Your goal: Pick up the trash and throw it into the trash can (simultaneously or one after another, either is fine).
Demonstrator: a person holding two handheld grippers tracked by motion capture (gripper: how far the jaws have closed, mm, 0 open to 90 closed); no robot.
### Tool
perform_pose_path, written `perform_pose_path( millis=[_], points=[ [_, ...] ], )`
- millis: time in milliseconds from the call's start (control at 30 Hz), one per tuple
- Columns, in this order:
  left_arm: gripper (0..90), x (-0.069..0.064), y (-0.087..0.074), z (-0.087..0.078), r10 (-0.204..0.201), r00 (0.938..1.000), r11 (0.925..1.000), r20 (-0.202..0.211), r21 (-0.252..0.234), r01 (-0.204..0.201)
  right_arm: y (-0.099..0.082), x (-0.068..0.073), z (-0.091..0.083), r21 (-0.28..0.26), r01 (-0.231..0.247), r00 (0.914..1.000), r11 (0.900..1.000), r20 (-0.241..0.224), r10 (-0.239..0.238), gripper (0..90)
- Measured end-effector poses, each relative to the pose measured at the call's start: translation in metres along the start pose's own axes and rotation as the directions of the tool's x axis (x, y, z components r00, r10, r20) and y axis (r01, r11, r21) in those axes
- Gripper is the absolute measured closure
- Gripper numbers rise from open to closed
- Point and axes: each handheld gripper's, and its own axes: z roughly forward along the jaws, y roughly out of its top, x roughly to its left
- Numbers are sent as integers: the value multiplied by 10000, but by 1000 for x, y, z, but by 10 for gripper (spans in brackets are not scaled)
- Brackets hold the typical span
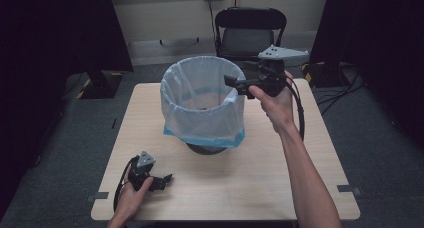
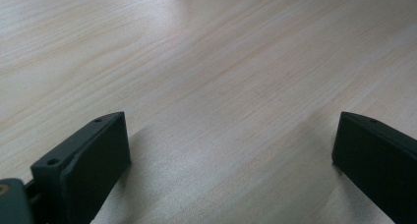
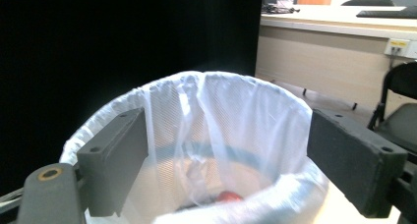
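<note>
A round bin lined with a white plastic bag (image 1: 202, 103) stands on the pale wooden table (image 1: 280, 188), a little behind its middle. My right gripper (image 1: 231, 81) is held at the bin's right rim, level with the top and pointing across the opening, its jaws open with nothing between them. In the right gripper view the bag's mouth (image 3: 211, 106) lies just beyond my right gripper (image 3: 228, 130), and a small red thing (image 3: 228, 196) lies at the bottom of the bin. My left gripper (image 1: 167, 179) rests low at the front left of the table, open over bare wood (image 2: 231, 130).
A black chair (image 1: 250, 33) stands behind the table's far edge. Cables (image 1: 340, 88) lie on the floor at the right. Dark curtains hang at both sides. Bare tabletop lies in front of the bin and to its right.
</note>
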Motion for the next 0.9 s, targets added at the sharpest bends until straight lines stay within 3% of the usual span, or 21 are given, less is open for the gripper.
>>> perform_pose_path(
  millis=[200, 600, 900],
  points=[
    [3, 0, 0, 0, -3, 10000, 10000, -5, 5, 3, -8, -6, -11, 15, -174, 9995, 9998, 266, 174, 164],
    [3, 0, 0, 0, 5, 10000, 10000, -25, 24, -5, -20, -5, -31, -103, -152, 9981, 9998, 590, 158, 164],
    [3, 0, 0, 0, 0, 10000, 10000, -15, 17, 0, -37, -5, -45, 280, -159, 9956, 9995, 932, 132, 183]
  ],
)
